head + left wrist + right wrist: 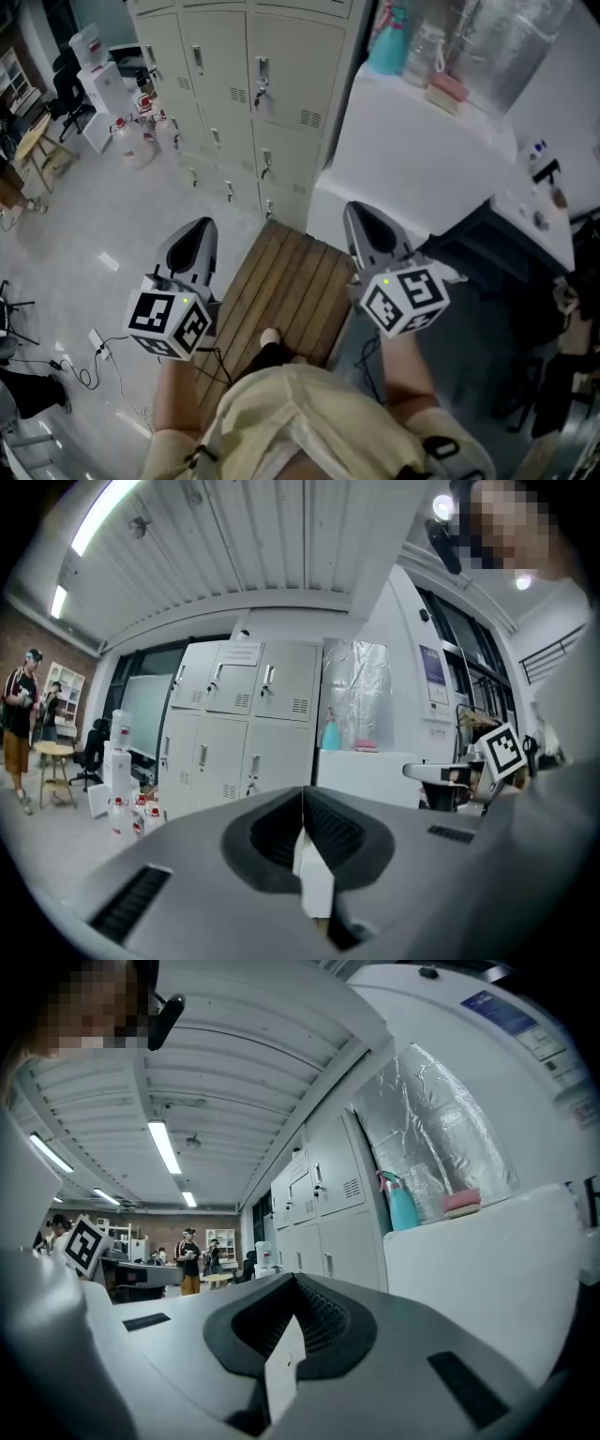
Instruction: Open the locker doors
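Both pairs of jaws are clenched on nothing, the left gripper (302, 797) and right gripper (294, 1281) side by side over a wooden pallet (286, 286). The lockers (253, 84) stand at the far side, well apart from both grippers, every door shut. To their right, a white bench (412, 150) carries a teal bottle (386, 42).

The pale grey speckled floor (94, 234) carries 1 brown slatted wooden platform (291, 291), the cream metal lockers (253, 84), white red-capped plastic jugs (131, 142) and 1 white power strip (97, 339) with black cables (82, 377).
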A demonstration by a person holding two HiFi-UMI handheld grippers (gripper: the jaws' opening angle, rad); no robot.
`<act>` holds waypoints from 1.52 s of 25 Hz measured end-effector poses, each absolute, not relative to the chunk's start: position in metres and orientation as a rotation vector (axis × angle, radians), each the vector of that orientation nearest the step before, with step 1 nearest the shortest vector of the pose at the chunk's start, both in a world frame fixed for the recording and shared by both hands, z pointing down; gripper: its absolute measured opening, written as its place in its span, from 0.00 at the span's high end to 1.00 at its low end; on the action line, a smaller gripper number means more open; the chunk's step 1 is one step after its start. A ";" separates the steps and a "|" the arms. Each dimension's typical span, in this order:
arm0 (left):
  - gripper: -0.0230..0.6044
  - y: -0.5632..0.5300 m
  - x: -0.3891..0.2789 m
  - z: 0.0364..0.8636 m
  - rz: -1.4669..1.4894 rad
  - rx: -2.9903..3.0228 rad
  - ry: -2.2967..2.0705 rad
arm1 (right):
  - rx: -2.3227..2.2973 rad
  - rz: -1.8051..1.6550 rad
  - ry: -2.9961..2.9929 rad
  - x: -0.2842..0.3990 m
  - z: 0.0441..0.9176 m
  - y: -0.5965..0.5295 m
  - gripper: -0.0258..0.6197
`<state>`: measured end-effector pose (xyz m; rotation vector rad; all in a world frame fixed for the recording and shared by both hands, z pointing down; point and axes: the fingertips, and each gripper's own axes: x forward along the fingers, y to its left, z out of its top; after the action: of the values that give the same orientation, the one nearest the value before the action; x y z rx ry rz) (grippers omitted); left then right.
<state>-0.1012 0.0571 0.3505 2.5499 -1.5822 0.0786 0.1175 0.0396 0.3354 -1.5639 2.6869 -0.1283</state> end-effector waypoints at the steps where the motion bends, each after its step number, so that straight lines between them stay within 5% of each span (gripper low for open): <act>1: 0.96 0.054 -0.104 0.350 0.105 2.567 -1.600 | -1.554 -0.134 2.687 0.114 0.334 0.037 0.95; 23: 0.96 -0.053 -0.186 0.315 -0.065 2.632 -1.532 | -1.570 -0.071 2.653 0.041 0.283 -0.066 0.95; 38: 0.96 -0.178 -0.172 0.253 -0.139 2.726 -1.613 | -1.553 0.063 2.630 0.050 0.245 -0.188 0.95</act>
<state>-0.1717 -0.1776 0.2526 2.7261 -1.6133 -0.1392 0.0501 -0.1877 0.2453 -1.5532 2.6299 0.0628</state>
